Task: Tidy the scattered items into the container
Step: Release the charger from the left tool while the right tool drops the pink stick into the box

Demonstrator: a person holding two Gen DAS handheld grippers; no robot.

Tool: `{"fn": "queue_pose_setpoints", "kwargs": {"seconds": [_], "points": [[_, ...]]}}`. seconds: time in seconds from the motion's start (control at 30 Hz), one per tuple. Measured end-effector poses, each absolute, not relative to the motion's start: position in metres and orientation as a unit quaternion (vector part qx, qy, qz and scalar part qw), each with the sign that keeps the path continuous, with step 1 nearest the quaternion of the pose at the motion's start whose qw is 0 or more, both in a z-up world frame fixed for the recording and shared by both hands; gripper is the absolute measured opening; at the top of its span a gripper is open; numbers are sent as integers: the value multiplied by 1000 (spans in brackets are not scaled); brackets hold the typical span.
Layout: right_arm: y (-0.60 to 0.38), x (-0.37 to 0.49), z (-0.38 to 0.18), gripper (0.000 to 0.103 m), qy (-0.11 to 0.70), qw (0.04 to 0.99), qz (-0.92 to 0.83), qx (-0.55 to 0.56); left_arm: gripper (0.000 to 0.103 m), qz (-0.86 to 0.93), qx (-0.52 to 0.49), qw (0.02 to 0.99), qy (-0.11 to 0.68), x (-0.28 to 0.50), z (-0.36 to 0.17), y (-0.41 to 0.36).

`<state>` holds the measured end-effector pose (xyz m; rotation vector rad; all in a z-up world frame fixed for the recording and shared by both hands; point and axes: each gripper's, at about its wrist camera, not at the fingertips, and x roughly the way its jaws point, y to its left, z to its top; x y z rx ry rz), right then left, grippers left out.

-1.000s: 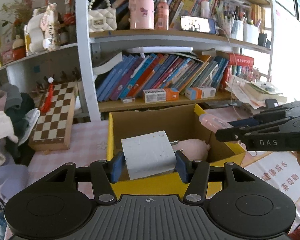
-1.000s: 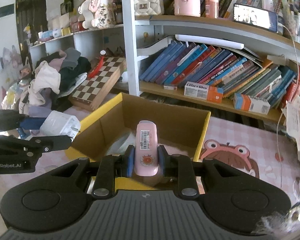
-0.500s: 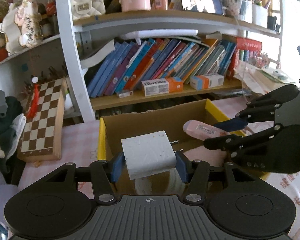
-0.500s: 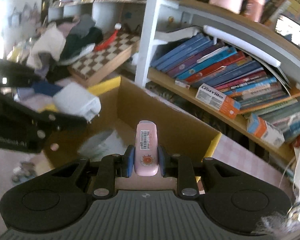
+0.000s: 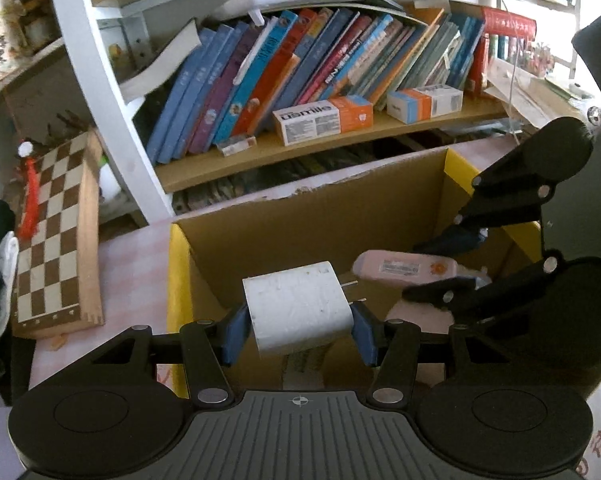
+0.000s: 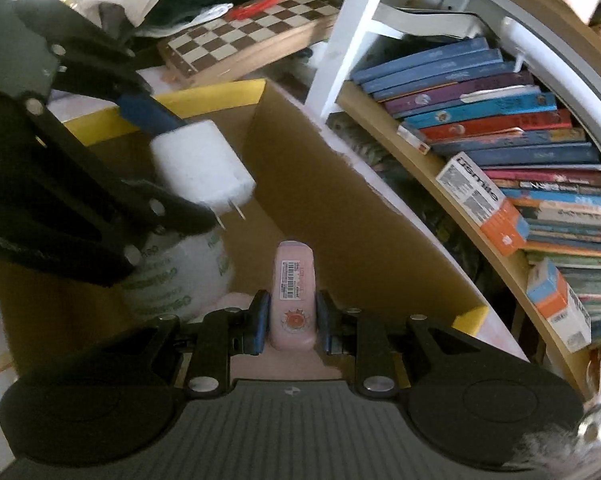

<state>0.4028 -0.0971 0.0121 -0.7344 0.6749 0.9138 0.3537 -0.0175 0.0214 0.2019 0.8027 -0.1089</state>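
Over an open cardboard box with yellow edges, two hand-held grippers are seen, each clamped on one item. Between the blue pads of the left gripper a white plug-in charger is held by its sides, its two metal prongs pointing forward and toward the other gripper, above the inside of the box. From the right wrist view, the same charger is shown hanging over the box's left half, with a white plastic bag printed with green letters lying inside the box beneath it. The right gripper is closed tightly on a slim pink case bearing a barcode label and an orange sticker; the case points forward into the box interior. In the left wrist view that case is seen lying level between the right gripper's fingers, over the right part of the box. Behind the box, a shelf of leaning books is visible, and a wooden chessboard rests to the left on a pink checked tablecloth
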Motion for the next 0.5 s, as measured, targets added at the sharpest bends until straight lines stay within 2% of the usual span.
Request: {"fn": "queue_pose_setpoints", "kwargs": {"seconds": [0.5], "points": [[-87,415,-1,23,329,760,442,-345,54,-59,109,907,402,378,11,-30]]}}
